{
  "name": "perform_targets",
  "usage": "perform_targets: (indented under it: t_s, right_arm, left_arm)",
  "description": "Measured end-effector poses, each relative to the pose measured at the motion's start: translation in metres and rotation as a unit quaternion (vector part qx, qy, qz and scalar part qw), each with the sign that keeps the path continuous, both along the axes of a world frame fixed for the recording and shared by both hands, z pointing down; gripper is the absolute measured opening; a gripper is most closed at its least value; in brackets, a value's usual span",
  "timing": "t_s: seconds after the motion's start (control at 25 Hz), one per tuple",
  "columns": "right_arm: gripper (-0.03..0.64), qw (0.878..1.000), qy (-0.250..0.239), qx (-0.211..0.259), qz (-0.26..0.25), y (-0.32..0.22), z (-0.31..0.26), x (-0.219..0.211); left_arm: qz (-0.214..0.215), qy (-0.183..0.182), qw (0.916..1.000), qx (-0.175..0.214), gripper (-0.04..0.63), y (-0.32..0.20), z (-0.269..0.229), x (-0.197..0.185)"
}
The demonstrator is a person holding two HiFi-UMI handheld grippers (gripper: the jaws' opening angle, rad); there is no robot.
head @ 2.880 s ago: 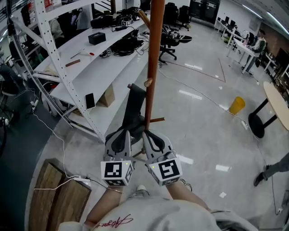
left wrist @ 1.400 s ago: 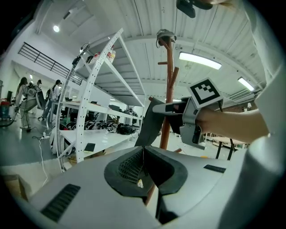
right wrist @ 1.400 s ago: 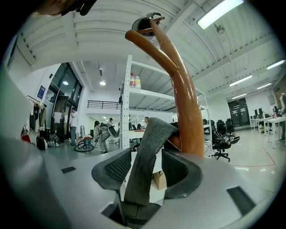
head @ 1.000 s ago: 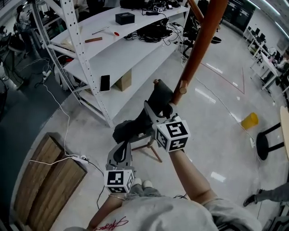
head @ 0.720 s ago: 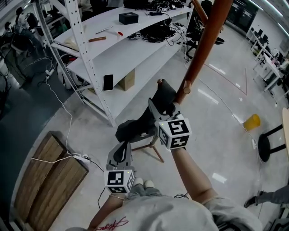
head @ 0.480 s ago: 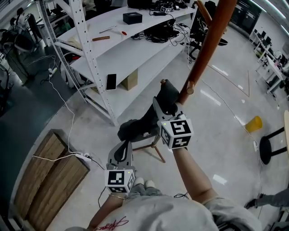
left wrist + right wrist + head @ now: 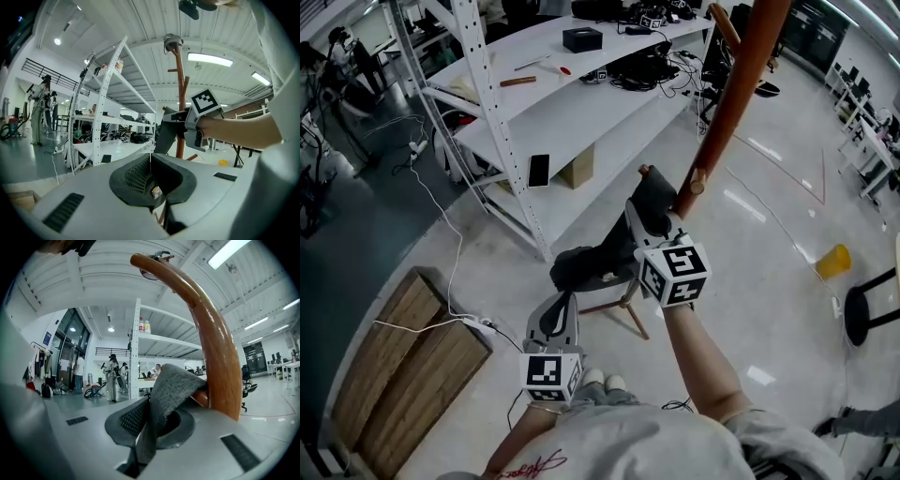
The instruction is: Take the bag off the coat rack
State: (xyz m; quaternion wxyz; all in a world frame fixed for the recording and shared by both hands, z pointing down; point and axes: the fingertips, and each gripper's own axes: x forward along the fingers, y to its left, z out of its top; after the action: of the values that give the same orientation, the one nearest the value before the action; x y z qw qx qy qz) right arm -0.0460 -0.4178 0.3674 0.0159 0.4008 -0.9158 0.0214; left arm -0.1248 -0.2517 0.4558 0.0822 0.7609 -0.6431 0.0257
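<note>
- Right gripper [image 7: 645, 216] just clamped strap [image 7: 164, 390] of bag [image 7: 586, 264], hung over coat rack [image 7: 733, 98] peg [image 7: 201, 397].
- Lift strap up past peg tip; don't yank sideways.
- Left gripper [image 7: 555, 317] jaws together, empty, low.

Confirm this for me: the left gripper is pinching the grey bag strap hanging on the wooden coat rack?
No, the right gripper pinches that grey strap on the wooden coat rack; its jaws have just been closing on it, as the right gripper view shows.

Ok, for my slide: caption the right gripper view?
Right gripper, its jaws just closed onto the grey bag strap hung on the coat rack.
</note>
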Motion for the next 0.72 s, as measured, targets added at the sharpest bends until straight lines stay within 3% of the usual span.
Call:
perform_targets:
  t_s: [0.72]
  right_arm:
    - [0.038,0.998,-0.005,0.062,-0.03,0.009,-0.054,-0.021]
  left_arm:
    - [-0.027,-0.018,0.9994,0.011,0.018,0.014,-0.014,-0.014]
